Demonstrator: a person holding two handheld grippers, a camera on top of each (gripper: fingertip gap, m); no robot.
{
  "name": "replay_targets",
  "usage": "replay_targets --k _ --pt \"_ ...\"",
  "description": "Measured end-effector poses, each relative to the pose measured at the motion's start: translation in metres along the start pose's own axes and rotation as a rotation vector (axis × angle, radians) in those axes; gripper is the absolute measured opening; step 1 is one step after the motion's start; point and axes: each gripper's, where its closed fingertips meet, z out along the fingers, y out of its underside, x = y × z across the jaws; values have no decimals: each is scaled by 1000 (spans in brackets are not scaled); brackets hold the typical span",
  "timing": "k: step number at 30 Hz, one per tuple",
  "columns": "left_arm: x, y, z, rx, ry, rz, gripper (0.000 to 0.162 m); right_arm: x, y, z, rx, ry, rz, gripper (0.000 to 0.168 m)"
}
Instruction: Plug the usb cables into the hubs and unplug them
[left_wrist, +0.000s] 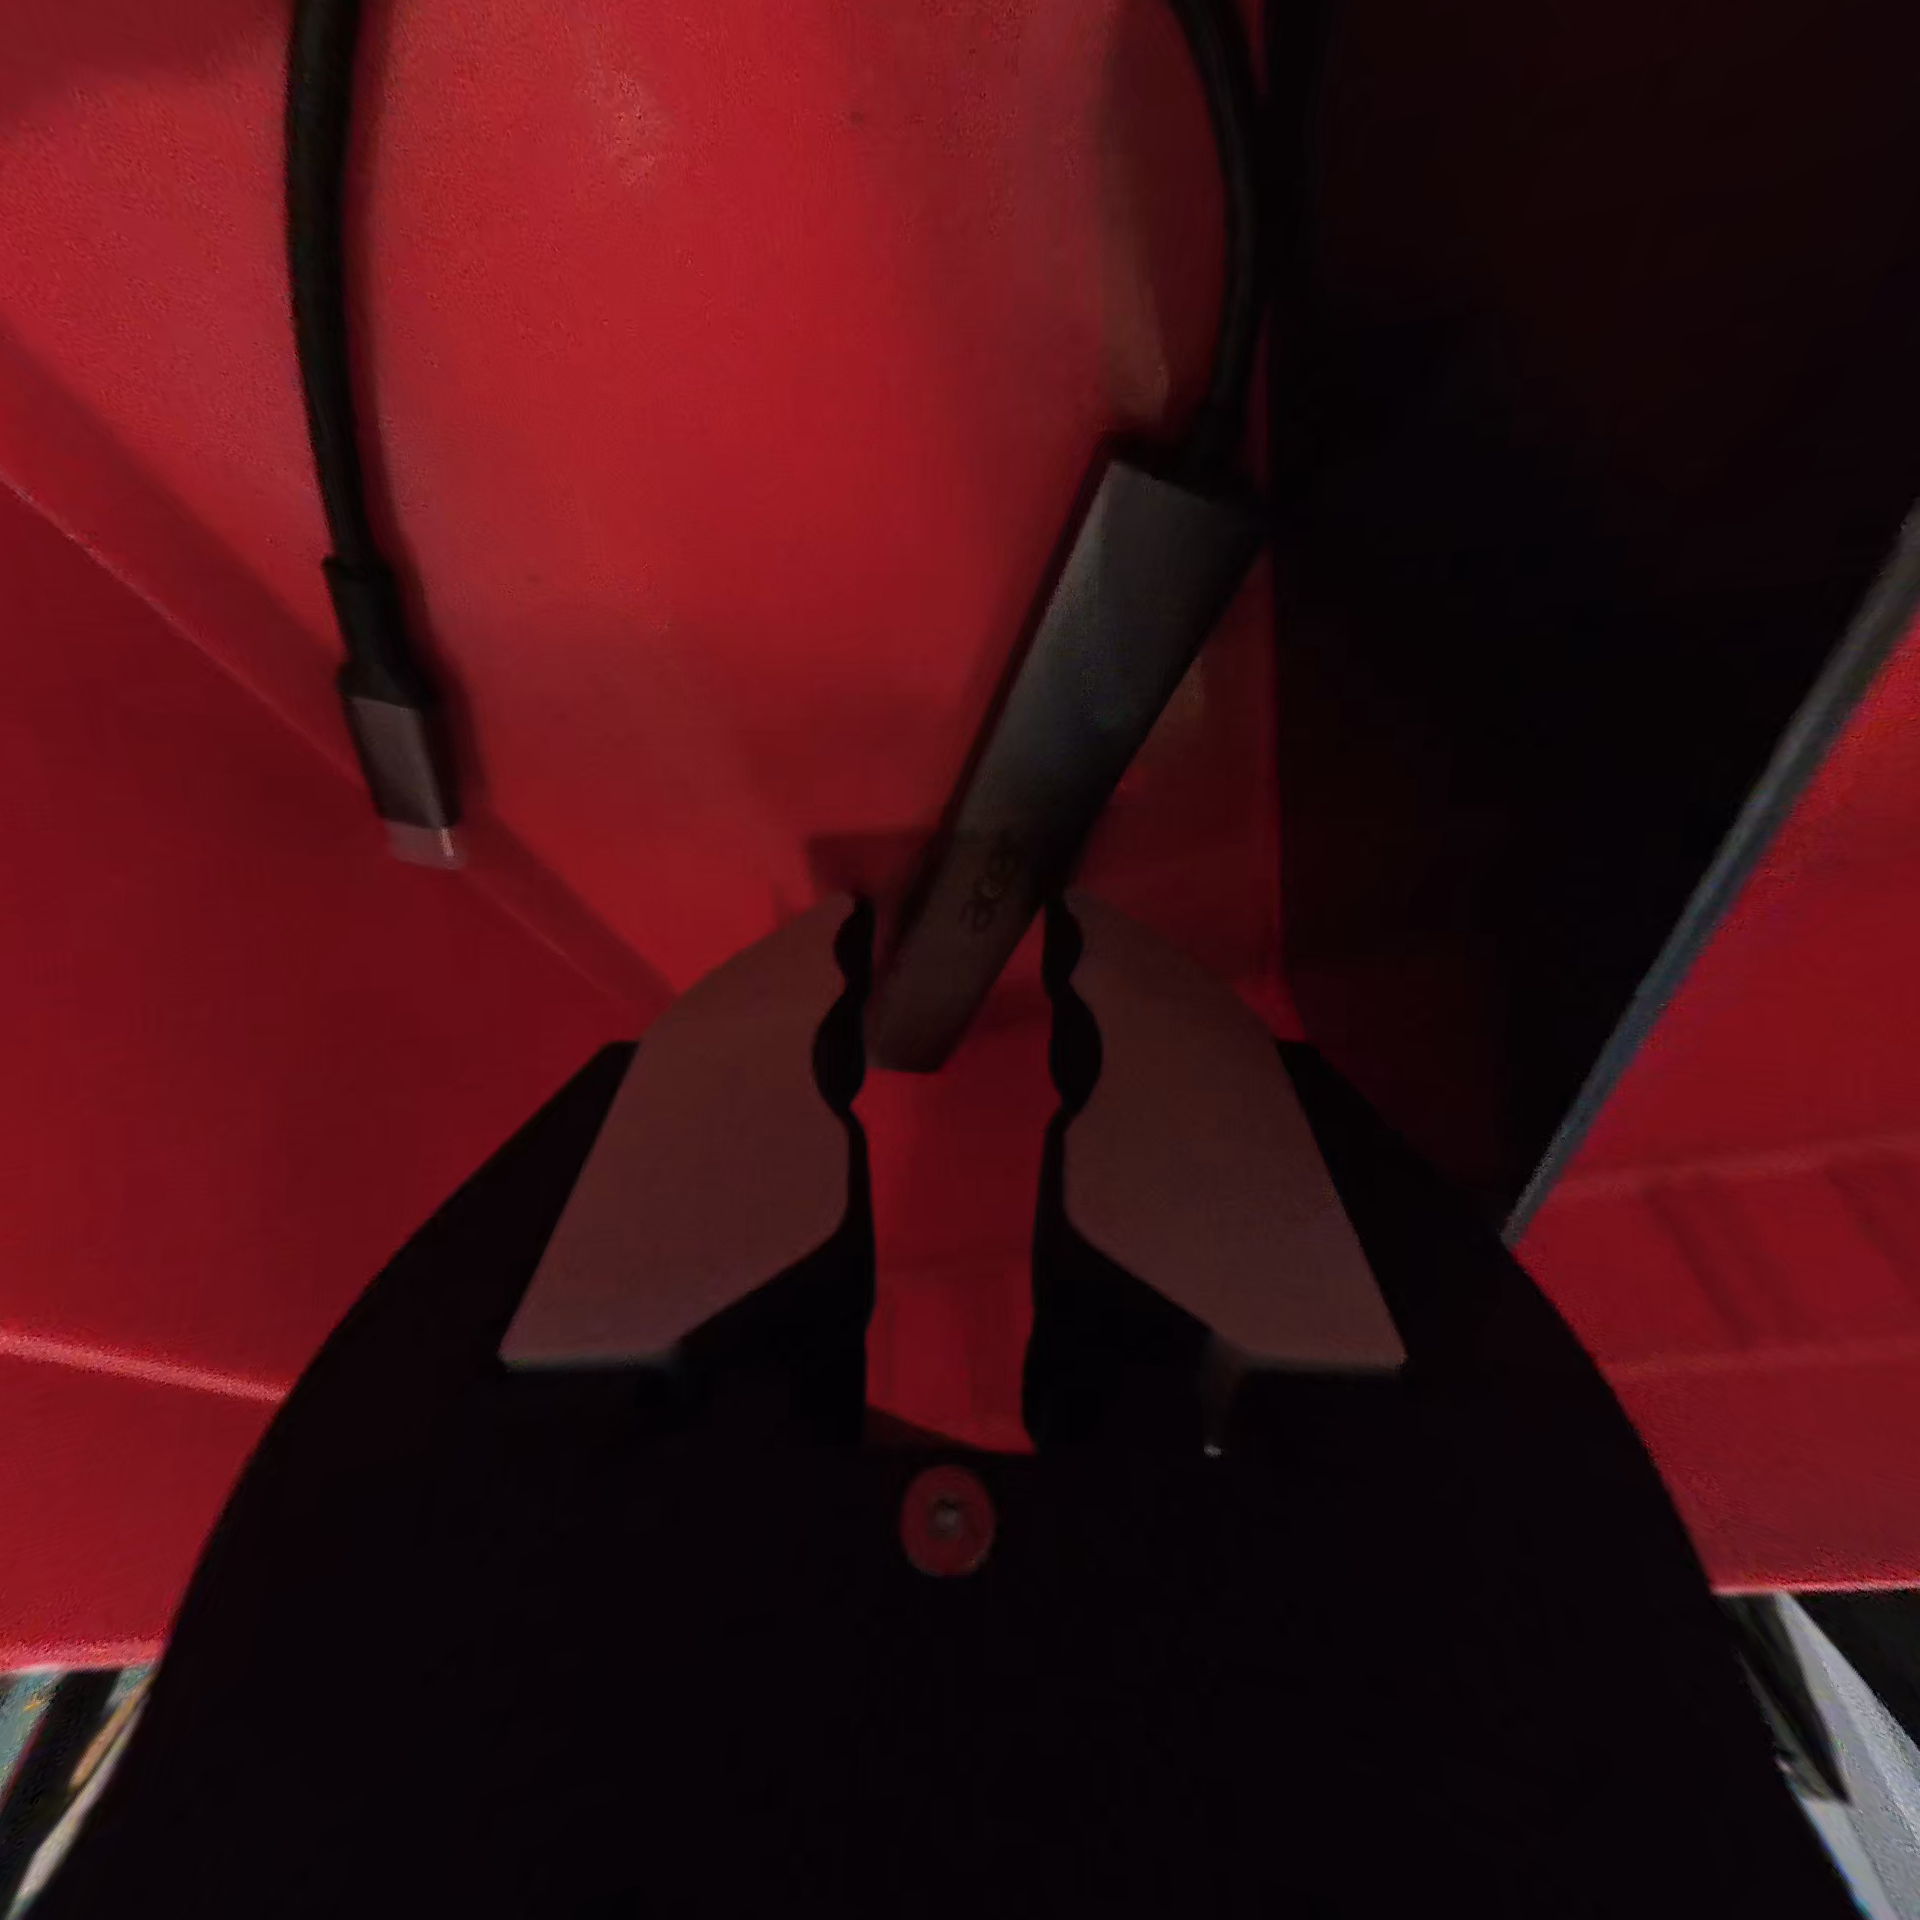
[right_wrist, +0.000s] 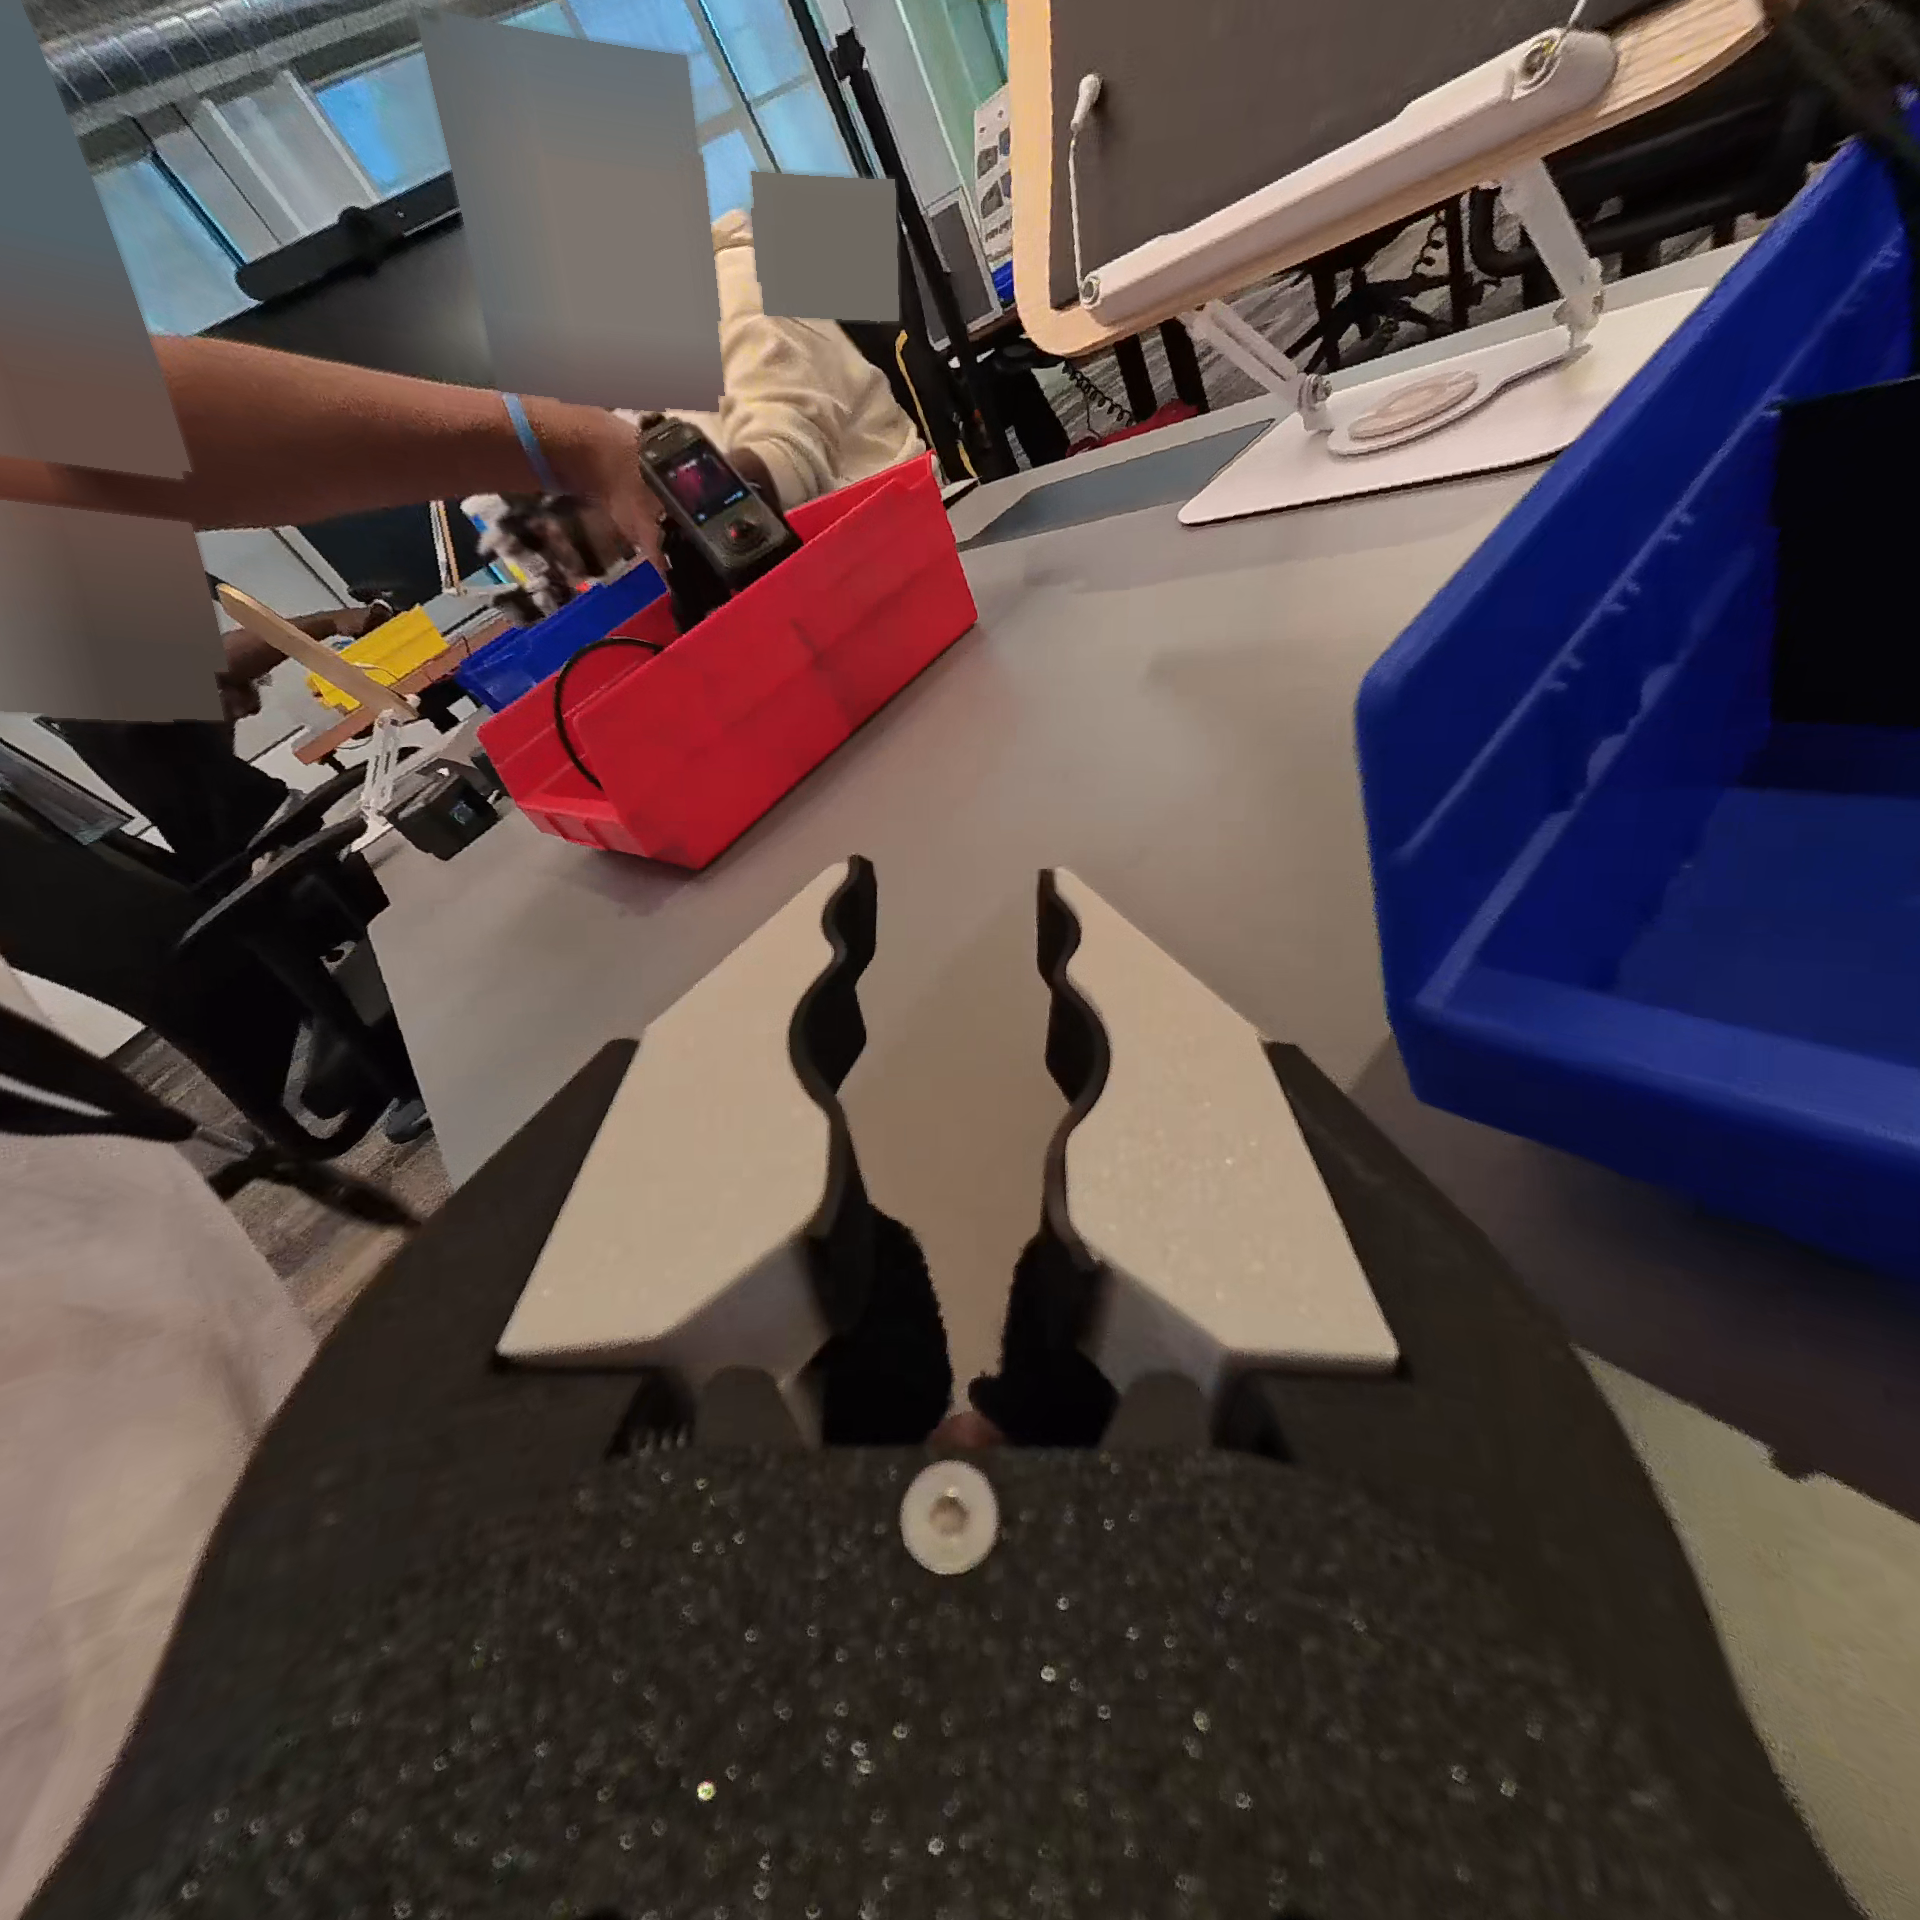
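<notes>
Your right hand-held gripper (right_wrist: 951, 925) hangs over the grey worktop (right_wrist: 1143, 727), jaws apart and gripping nothing. Beyond it sits a red bin (right_wrist: 769, 707), where the other hand-held gripper (right_wrist: 707, 540) dips in. A blue bin (right_wrist: 1662, 883) stands right of the red bin.

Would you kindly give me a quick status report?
Left gripper inside red bin, jaws around grey adapter. Right gripper open above table, empty.

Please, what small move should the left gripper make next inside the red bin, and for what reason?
Probably close the left gripper gently. The grey adapter bar lies slanted between its open fingers in the red bin, with gaps on both sides, so nothing grips it. The right gripper is open over the table.
</notes>
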Motion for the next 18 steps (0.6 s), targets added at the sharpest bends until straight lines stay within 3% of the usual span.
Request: replay_targets --k 3,9,14,18 --pt "0 1 0 8 -32 27 26 -6 5 4 -25 -15 -14 29" --pt "5 0 -16 78 -28 -116 23 -16 11 13 -61 -15 -93 29" --pt "3 5 -93 153 -50 -196 22 -34 10 38 -121 -53 -346 29" --pt "21 -6 -163 177 41 -228 22 -66 -11 73 -140 -101 -761 34"
